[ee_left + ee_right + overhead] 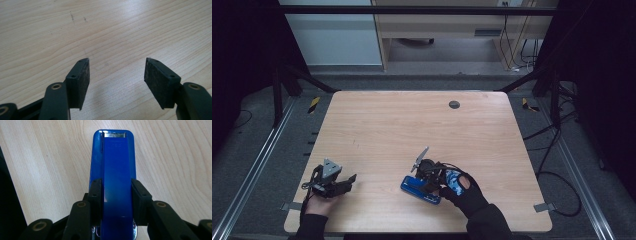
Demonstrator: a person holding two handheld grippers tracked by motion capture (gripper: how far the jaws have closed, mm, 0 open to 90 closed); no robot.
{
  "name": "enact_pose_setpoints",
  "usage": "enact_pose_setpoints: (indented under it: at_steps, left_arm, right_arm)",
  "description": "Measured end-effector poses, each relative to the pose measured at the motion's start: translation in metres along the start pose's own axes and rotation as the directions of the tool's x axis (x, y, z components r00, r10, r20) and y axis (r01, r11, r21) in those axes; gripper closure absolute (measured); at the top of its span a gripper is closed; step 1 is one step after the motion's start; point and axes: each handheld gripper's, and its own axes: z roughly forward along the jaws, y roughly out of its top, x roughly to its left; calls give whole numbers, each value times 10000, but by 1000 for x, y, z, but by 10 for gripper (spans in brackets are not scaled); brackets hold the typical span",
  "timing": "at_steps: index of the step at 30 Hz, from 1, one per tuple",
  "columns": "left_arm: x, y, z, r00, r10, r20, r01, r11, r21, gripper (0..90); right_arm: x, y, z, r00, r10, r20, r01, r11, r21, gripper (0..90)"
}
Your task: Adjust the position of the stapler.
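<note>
High view: wooden table (377,125), round dark grommet (454,104) near its far edge. Blue stapler (418,188) lies flat on the tabletop near the front edge, right of centre, long axis running diagonally. Right gripper (428,179) sits directly over it, held by a gloved right hand (464,190) coming in from the bottom; grey three-cornered plate on top of it tilts up and away. Left gripper (347,181) rests low near the front-left part of the table, well apart from the stapler, left hand (314,204) behind it, jaws pointing toward the table's middle. Floor beyond the table has cables and a light wooden cabinet (437,25) at the back. Left gripper view: left gripper (116,75) jaws stand wide apart, nothing between them, only bare wood grain with a couple of small dark marks further out. Pads (157,82) clear of the surface as far as I can tell. Right gripper view: stapler (117,165) runs straight away from the camera, metal front end at the far tip, base slightly wider than the blue top arm. Right gripper (117,195) has both pads against the sides of the stapler's top arm, roughly mid-length, gripping it. Jaws at a medium width set by the stapler body. Stapler still flat on the table, not visibly lifted.
</note>
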Motion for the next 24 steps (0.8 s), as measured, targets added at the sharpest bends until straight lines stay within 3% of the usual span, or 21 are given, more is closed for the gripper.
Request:
enact_pose_setpoints:
  at_steps: [4, 5, 7, 14, 24]
  left_arm:
    - [0, 0, 1, 10000, 35, 19, -35, 10000, 39, 370]
    - [-1, 0, 1, 10000, 58, 11, -59, 10000, 53, 370]
    - [-1, 0, 1, 10000, 64, 6, -64, 10000, 66, 370]
    - [-1, 0, 2, 10000, 69, 9, -69, 9999, 96, 370]
    - [-2, 0, 2, 9999, 103, 45, -104, 9998, 140, 369]
  right_arm:
    - [-6, -4, -3, 9994, -232, -262, 228, 9996, -163, 659]
    - [-9, -6, -2, 9981, -550, -286, 545, 9984, -168, 659]
    - [-11, -8, -2, 9974, -653, -317, 651, 9978, -94, 659]
    - [-10, -15, -1, 9933, -1061, -453, 1053, 9942, -197, 659]
    - [-6, -16, 3, 9924, -1188, -327, 1190, 9929, 47, 646]
